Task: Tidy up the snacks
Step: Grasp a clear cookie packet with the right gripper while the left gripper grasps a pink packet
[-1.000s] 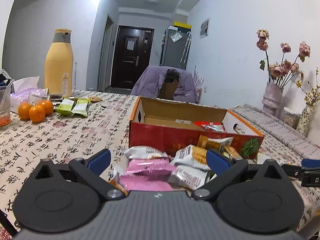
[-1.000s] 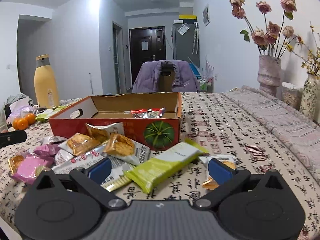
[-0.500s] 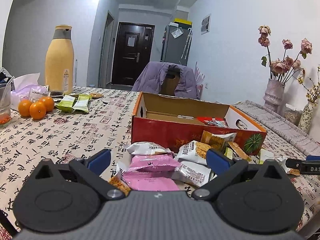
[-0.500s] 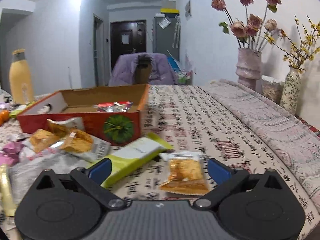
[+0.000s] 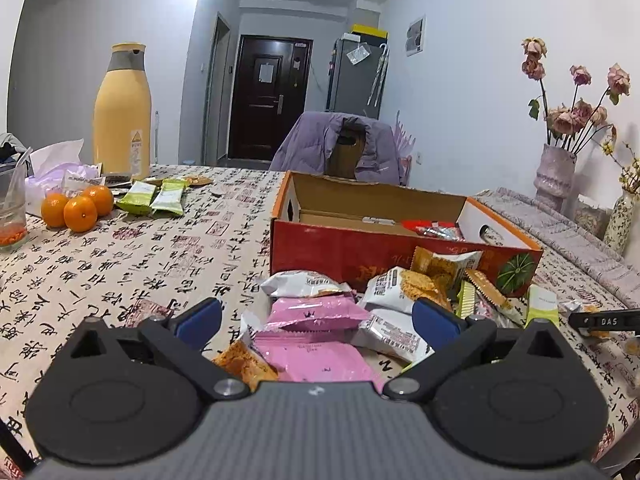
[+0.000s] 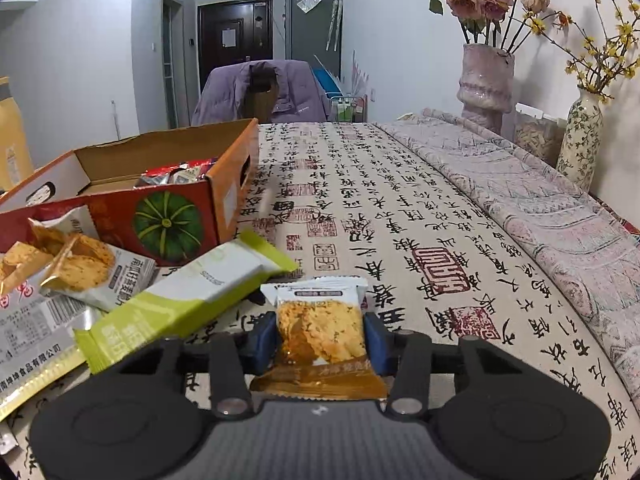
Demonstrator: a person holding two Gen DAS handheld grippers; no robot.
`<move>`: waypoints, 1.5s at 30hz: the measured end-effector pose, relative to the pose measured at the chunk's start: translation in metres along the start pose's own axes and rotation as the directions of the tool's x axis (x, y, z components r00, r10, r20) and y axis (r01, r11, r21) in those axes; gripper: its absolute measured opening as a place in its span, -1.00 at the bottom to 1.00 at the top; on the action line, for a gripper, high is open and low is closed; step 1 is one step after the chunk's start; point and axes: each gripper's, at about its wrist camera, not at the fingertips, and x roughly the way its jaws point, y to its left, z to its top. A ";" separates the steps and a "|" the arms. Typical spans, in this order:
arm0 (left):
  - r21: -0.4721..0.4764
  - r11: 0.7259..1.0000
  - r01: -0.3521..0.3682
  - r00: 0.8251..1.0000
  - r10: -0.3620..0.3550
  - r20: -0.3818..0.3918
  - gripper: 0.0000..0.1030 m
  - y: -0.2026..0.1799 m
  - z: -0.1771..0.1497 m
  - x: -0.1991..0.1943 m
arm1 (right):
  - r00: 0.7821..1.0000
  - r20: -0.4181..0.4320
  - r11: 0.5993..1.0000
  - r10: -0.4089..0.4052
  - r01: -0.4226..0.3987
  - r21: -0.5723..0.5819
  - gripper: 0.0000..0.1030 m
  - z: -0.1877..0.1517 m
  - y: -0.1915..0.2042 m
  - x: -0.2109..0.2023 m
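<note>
Cool, even indoor light in both views. Bright ceiling glare blows out top centre-left of left wrist view, washing down wall (image 5: 132, 20). Strong fisheye bend: walls curve, black vignette in corners. Soft short shadows under snack packets (image 6: 192, 296) on tablecloth (image 6: 400, 216). Far dark door (image 5: 272, 96) slightly soft. Box (image 6: 236, 184) end slightly smeared in right wrist view; nearer parts sharp.

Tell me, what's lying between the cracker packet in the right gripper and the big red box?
A long green and white snack bar lies slantwise between the cracker packet and the red box, as the right wrist view shows. Otherwise just tablecloth.
</note>
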 end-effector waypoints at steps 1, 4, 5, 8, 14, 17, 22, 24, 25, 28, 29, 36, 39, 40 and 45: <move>-0.001 1.000 -0.003 1.000 0.003 -0.006 1.00 0.000 0.000 0.001 | 1.000 0.002 1.000 0.005 -0.005 0.001 -0.20 0.000 0.000 0.000; 0.003 1.000 -0.008 1.000 0.008 -0.012 1.00 0.001 -0.001 0.001 | 1.000 0.023 1.000 0.009 -0.009 0.006 -0.21 -0.002 -0.001 -0.004; 0.004 1.000 -0.012 1.000 0.012 -0.013 1.00 0.001 -0.001 0.001 | 0.999 0.035 1.000 0.008 -0.009 0.010 -0.22 -0.003 -0.001 -0.006; 0.005 1.000 -0.017 0.999 0.017 -0.027 1.00 0.003 -0.001 0.002 | 0.997 0.079 1.000 0.014 -0.016 0.026 -0.22 -0.003 -0.001 -0.017; 0.028 0.999 -0.017 0.998 0.018 -0.054 1.00 -0.003 -0.002 0.004 | 0.988 0.147 0.999 0.041 -0.045 0.024 -0.21 -0.006 0.009 -0.039; 0.045 0.999 -0.006 0.998 0.009 -0.060 0.99 -0.008 -0.003 0.005 | 0.986 0.152 0.998 0.062 -0.064 0.010 -0.21 -0.009 0.015 -0.044; 0.073 0.997 -0.036 0.993 0.044 -0.111 0.72 -0.018 -0.004 0.015 | 0.984 0.152 0.996 0.090 -0.091 -0.004 -0.21 -0.013 0.022 -0.048; 0.060 0.997 -0.050 0.988 0.058 -0.140 0.70 -0.019 -0.004 0.021 | 0.984 0.151 0.995 0.099 -0.099 -0.005 -0.21 -0.015 0.023 -0.048; 0.058 0.997 -0.055 0.987 0.063 -0.150 0.69 -0.019 -0.005 0.023 | 0.983 0.150 0.995 0.102 -0.102 -0.006 -0.21 -0.016 0.024 -0.048; 0.075 0.995 -0.066 0.982 0.078 -0.170 0.63 -0.025 -0.006 0.029 | 0.983 0.149 0.994 0.110 -0.110 -0.006 -0.21 -0.017 0.025 -0.049; 0.082 0.994 -0.069 0.981 0.083 -0.178 0.63 -0.027 -0.007 0.031 | 0.983 0.148 0.994 0.112 -0.112 -0.005 -0.21 -0.018 0.025 -0.049; 0.111 0.985 -0.134 0.968 0.154 -0.200 0.51 -0.036 -0.012 0.038 | 0.982 0.146 0.992 0.123 -0.124 0.003 -0.21 -0.021 0.024 -0.050; 0.117 0.982 -0.152 0.964 0.173 -0.202 0.49 -0.038 -0.012 0.039 | 0.981 0.148 0.991 0.129 -0.131 0.000 -0.21 -0.022 0.025 -0.050; 0.119 0.981 -0.156 0.963 0.178 -0.201 0.48 -0.038 -0.013 0.040 | 0.980 0.147 0.991 0.132 -0.133 -0.001 -0.21 -0.022 0.026 -0.050; 0.143 0.974 -0.178 0.957 0.206 -0.206 0.46 -0.043 -0.014 0.043 | 0.978 0.150 0.990 0.143 -0.143 -0.004 -0.21 -0.023 0.029 -0.053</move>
